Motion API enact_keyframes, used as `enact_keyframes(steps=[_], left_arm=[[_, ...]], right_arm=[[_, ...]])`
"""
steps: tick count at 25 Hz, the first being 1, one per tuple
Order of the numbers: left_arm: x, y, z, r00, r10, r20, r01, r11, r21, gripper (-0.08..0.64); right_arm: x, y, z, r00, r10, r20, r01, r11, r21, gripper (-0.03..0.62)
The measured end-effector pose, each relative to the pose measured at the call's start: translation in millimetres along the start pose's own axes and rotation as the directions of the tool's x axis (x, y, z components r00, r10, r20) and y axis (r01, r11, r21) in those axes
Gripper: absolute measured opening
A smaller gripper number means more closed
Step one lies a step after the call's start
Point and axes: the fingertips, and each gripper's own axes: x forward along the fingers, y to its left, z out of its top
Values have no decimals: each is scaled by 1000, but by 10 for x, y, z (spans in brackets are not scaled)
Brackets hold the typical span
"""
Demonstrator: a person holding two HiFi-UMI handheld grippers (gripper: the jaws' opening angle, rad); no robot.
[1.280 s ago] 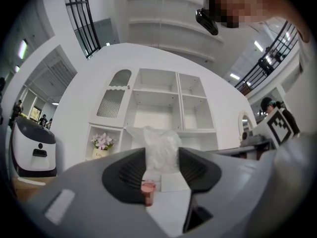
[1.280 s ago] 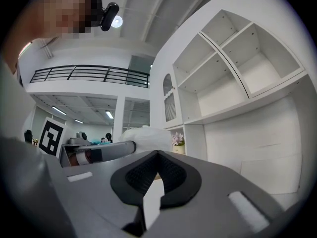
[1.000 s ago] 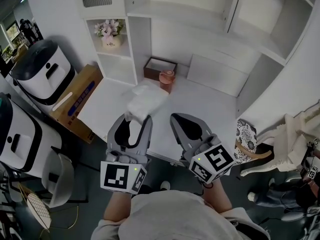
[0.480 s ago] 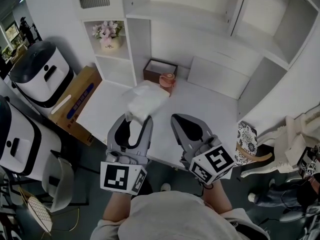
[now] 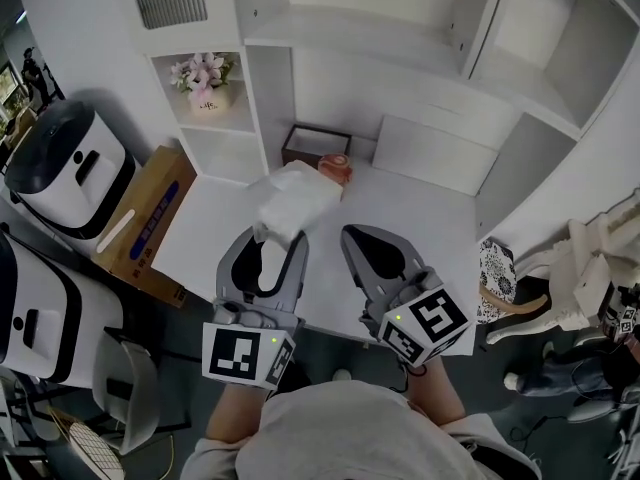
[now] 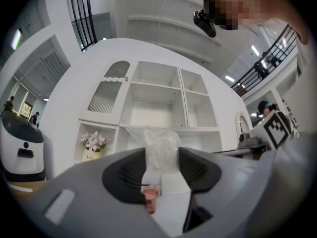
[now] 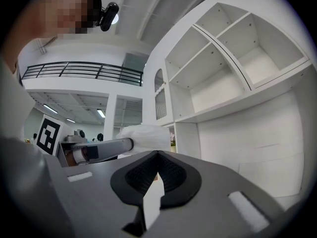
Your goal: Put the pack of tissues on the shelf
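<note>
- Between the fingers (image 5: 293, 266) of the left gripper (image 5: 275, 236), the pack of tissues (image 5: 290, 200) is clamped by its near end. The rest of the soft white pack juts out past the fingertips, held up off the counter (image 5: 420, 208) that lies below and beyond it.
- In the left gripper view the pack stands in the gap with a pad pressing on each side. The hold looks sound, though the crumpled wrapper will likely give under pressure.
- Beside it, the right gripper (image 5: 362, 236) has its fingers pressed together with nothing in them. It points the same way as the left one.
- Ahead of both sets of fingertips rises the white shelf unit (image 5: 350, 33), and the open compartments in view are bare. Only a cubby off to the left of the left fingers holds a pot of pink flowers (image 5: 205, 73).
- Just beyond the pack's far end, at the back of the counter, sit an open brown box (image 5: 315, 140) and a small pink object (image 5: 335, 166).
- The step in hand, as I judge it, is carrying the pack to a shelf.
- To do it well, hold the clamp steady and lift the pack high enough to pass over the box and the pink object.
- Bring it in level above a bare shelf board, and let its underside settle fully on the board before loosening the fingers.
- The right gripper is best kept off to the side, so it knocks neither the pack nor the shelf's uprights.
</note>
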Motion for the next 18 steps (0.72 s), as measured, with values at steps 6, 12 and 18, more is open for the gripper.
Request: enact_keyframes(steps=[6,12,18], left_arm=[[138,278,-28,998,-56,-7,56,998,-11,193],[271,491,-61,993,-120,-10,119,993,-24,193],[345,711,-107,986,-166,-16,165,986,-30,193]], right_arm=[[279,20,-10,999,-54,-4,54,999,1,0],[503,13,-45,993,-116,-9,116,993,7,0],[730,57,-78,988,-157,-7,157,988,8,0]])
